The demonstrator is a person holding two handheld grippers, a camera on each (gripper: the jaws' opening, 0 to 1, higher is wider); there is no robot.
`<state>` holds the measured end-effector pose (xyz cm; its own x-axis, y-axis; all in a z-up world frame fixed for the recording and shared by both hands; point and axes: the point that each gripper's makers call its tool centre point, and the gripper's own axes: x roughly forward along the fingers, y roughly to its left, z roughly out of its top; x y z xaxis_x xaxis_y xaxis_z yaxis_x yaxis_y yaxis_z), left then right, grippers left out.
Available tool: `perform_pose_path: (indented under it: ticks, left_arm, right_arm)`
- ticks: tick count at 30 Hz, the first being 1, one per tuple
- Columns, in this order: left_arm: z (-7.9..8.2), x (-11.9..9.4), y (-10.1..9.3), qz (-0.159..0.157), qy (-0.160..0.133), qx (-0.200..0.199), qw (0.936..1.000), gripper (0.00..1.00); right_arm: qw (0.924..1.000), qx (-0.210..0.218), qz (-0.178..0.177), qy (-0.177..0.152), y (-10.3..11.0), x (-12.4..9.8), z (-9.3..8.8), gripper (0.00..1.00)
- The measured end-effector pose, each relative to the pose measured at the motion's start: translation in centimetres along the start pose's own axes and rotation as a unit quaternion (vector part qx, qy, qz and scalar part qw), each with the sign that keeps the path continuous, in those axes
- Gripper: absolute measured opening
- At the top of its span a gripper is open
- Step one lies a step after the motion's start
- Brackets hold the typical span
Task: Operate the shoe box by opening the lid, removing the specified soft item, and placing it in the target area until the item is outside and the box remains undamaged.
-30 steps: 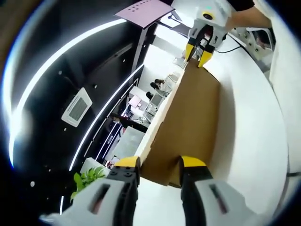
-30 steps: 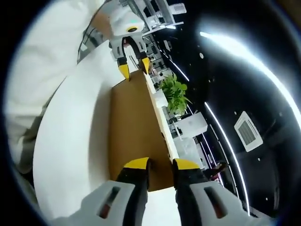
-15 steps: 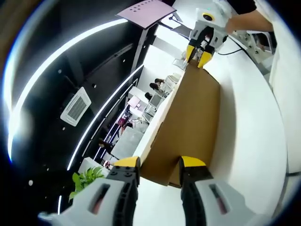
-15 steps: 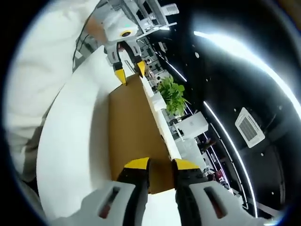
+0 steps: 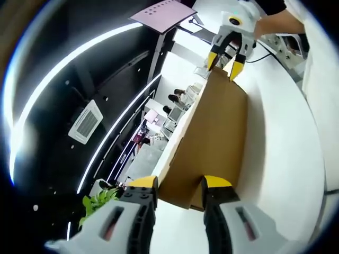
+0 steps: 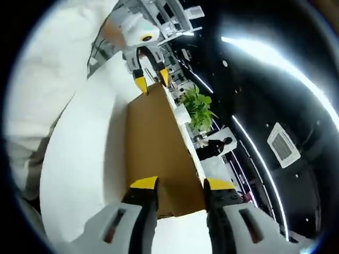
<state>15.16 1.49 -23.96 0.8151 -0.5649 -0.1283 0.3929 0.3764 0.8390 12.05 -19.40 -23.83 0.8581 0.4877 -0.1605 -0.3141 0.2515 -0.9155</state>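
The brown cardboard shoe box lid (image 5: 217,127) stretches away from me in the left gripper view, lying closed over the white table (image 5: 286,159). My left gripper (image 5: 180,184) straddles its near end, jaws apart on either side of the edge. At the lid's far end is my right gripper (image 5: 223,61), its yellow tips spread. In the right gripper view the same lid (image 6: 151,137) runs from my right gripper (image 6: 181,184), open at the near end, to the left gripper (image 6: 152,82) at the far end. The box's contents are hidden.
The white table (image 6: 79,159) curves along one side of the box. The person's white clothing (image 6: 47,69) is close beside it. A green plant (image 6: 198,108) and office desks stand beyond the table; a dark ceiling with light strips and a vent (image 5: 85,123) is above.
My right gripper's jaws have spread apart at its end of the lid. The left gripper's jaws keep the same gap. The lid stays in place.
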Motion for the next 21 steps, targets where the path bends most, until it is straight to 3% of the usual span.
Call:
perform_pose_path:
  ticks: [1,3,5,15,17,19,21]
  left_arm:
    - [0.1,0.0,0.1,0.001,-0.001,-0.001,1.0000,0.33]
    - [0.1,-0.1,0.1,0.002,-0.001,0.001,1.0000,0.33]
    - [0.1,-0.1,0.1,0.002,0.000,0.002,1.0000,0.33]
    - [0.4,-0.3,0.8,0.017,-0.013,-0.009,0.9997,0.33]
    - [0.3,-0.3,0.9,0.023,-0.012,-0.015,0.9995,0.33]
    - [0.4,-0.4,1.1,0.033,-0.011,-0.021,0.9992,0.34]
    - [0.6,-0.4,1.5,0.045,-0.015,-0.022,0.9986,0.34]
  right_arm:
    - [0.9999,-0.010,-0.002,0.000,-0.2,0.0,0.1,0.37]
    - [1.0000,-0.007,-0.005,-0.003,0.3,0.0,-1.7,0.36]
    - [0.9998,-0.011,-0.017,-0.001,-0.1,0.1,-1.7,0.32]
    - [0.9993,0.019,-0.028,-0.014,-1.0,0.1,-0.8,0.33]
    - [0.9992,0.022,-0.032,-0.012,-1.3,0.6,0.1,0.33]
    - [0.9989,0.028,-0.035,-0.011,-1.7,-0.6,-1.9,0.33]
    - [0.9981,0.038,-0.047,-0.015,-2.1,-0.4,-1.3,0.33]
